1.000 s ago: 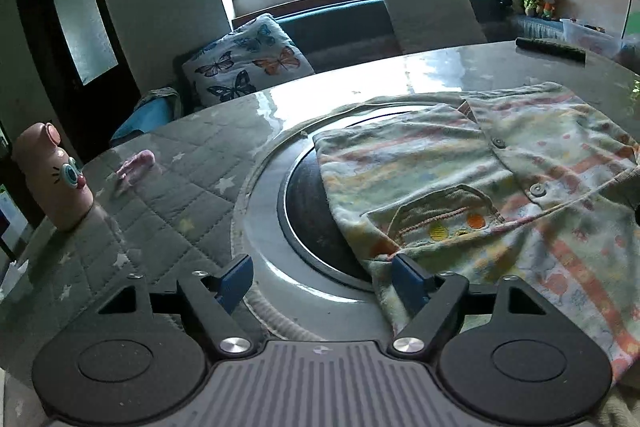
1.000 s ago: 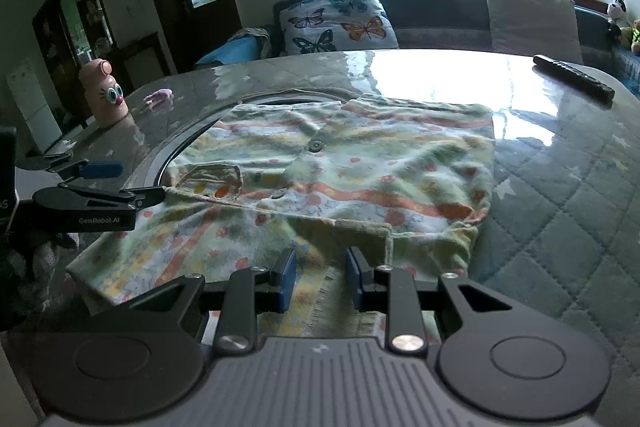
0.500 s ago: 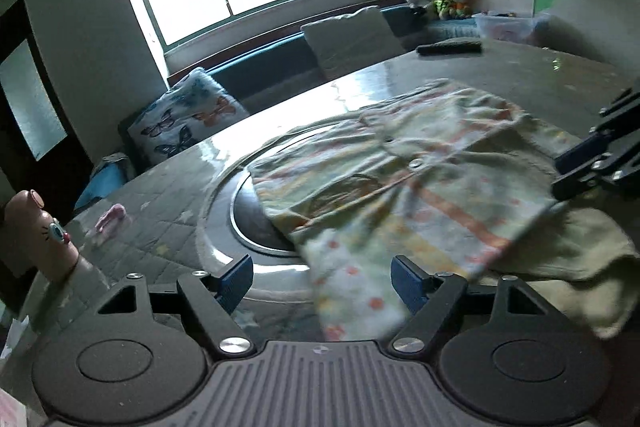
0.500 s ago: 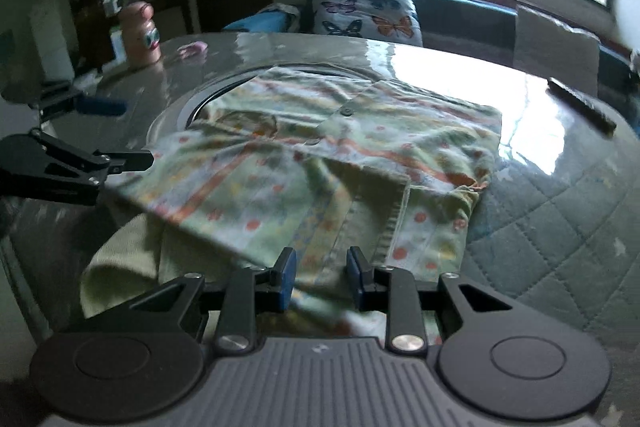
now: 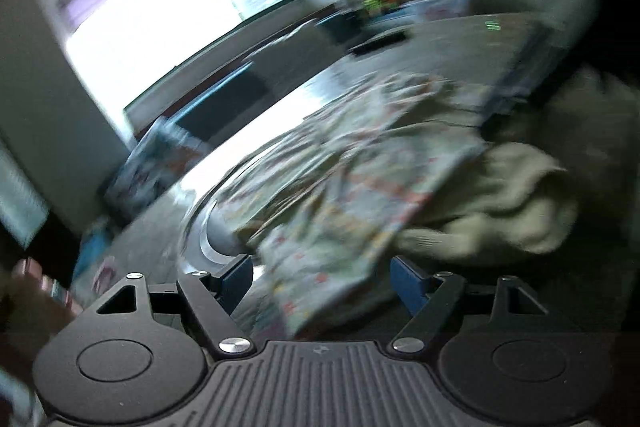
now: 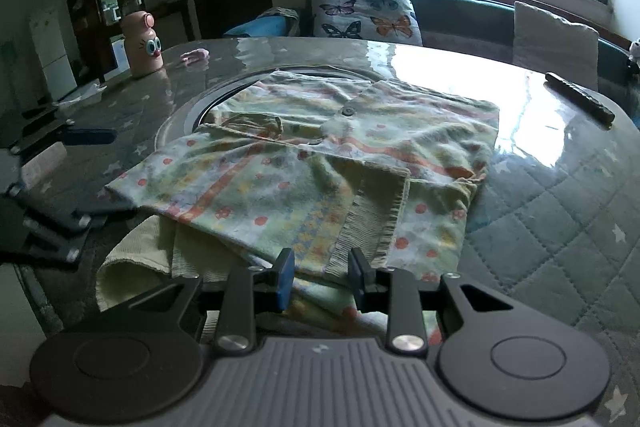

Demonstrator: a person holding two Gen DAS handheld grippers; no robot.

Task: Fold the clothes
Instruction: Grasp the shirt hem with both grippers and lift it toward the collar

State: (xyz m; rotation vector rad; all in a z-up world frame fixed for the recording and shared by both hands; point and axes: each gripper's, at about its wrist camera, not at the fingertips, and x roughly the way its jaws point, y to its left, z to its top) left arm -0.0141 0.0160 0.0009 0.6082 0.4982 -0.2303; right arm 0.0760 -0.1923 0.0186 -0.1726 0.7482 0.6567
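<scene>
Patterned shirt spread on quilted table; right gripper apparently clenched on its near hem; left gripper released, blurred, fabric corner between jaws.

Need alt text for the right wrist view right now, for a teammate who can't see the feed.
A patterned shirt lies partly folded on a round table, its near edge between the fingers of the right gripper, whose jaws stand narrowly apart. The left gripper reaches in from the left edge. Farther back stand a pink bottle, a remote and a butterfly pillow.
</scene>
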